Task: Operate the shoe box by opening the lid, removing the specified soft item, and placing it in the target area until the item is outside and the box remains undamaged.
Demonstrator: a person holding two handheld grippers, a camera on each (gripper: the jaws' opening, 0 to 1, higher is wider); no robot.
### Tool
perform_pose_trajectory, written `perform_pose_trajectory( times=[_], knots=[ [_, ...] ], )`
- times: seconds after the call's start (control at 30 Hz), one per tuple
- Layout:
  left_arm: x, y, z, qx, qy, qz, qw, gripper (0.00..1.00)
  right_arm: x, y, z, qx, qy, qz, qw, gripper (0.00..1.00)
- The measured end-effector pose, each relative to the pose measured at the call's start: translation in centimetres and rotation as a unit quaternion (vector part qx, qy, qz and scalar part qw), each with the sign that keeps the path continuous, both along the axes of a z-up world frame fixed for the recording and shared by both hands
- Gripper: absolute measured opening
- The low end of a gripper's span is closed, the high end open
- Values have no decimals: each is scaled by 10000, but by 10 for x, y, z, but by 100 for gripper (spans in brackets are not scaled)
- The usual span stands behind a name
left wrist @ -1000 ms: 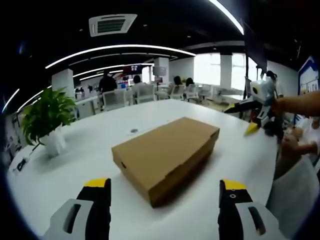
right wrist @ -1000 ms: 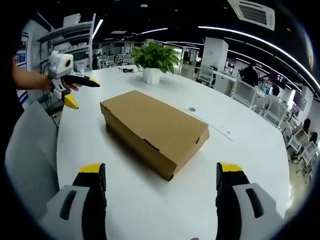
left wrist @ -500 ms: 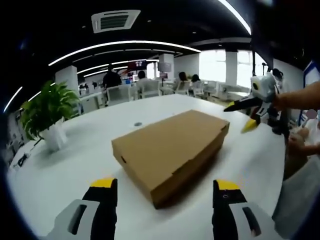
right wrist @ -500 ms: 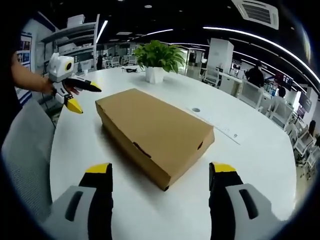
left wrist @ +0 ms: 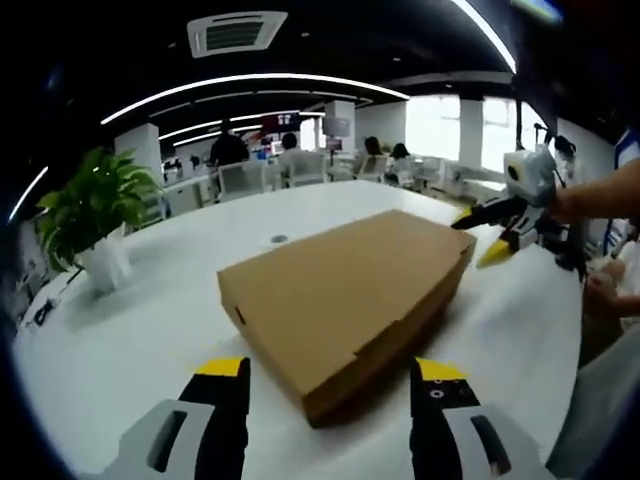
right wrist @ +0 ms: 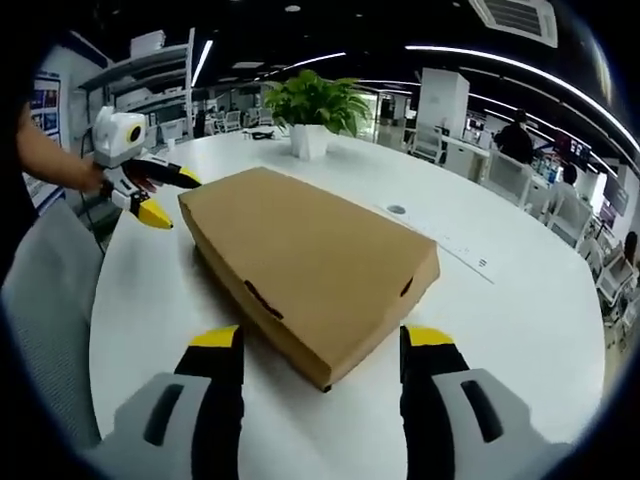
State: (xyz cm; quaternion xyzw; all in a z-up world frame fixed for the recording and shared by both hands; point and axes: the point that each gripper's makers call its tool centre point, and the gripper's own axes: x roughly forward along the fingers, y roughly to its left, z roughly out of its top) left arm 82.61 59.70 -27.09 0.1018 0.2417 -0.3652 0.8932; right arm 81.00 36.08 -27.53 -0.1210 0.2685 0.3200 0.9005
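The closed brown cardboard shoe box (left wrist: 345,290) lies on the round white surface (left wrist: 120,330). The left tool (left wrist: 330,385) and the right tool (right wrist: 320,350) each hover spread apart just beside a box corner, gripping nothing.

In the left gripper view the shoe box (left wrist: 345,295) lay on the table (left wrist: 130,330), lid shut, its near corner just beyond the left gripper (left wrist: 325,375), whose jaws stood apart at 6 o'clock. A potted plant (left wrist: 95,225) stood on the table at 9 o'clock, well apart from the box. The right gripper (left wrist: 492,232) hovered at 3 o'clock, just beside the box's far corner.

In the right gripper view the box lay ahead of that gripper's parted jaws, the plant behind it at 12 o'clock, the left gripper at 10 o'clock.
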Motion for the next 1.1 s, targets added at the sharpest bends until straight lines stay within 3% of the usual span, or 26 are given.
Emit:
perform_pose_trajectory(
  times=[0.2, 0.37, 1.1],
  knots=[
    [5, -4, -5, 77, 16, 61, 10000, 60, 7, 1, -6, 30, 49, -77, 10000, 50],
    [6, -4, -7, 154, 48, 127, 9998, 52, 5, 6, -8, 50, 103, -91, 9999, 50],
    [8, -3, -7, 145, 78, 137, 9998, 50, 4, 7, -8, 41, 190, -264, 9995, 46]
  ],
)
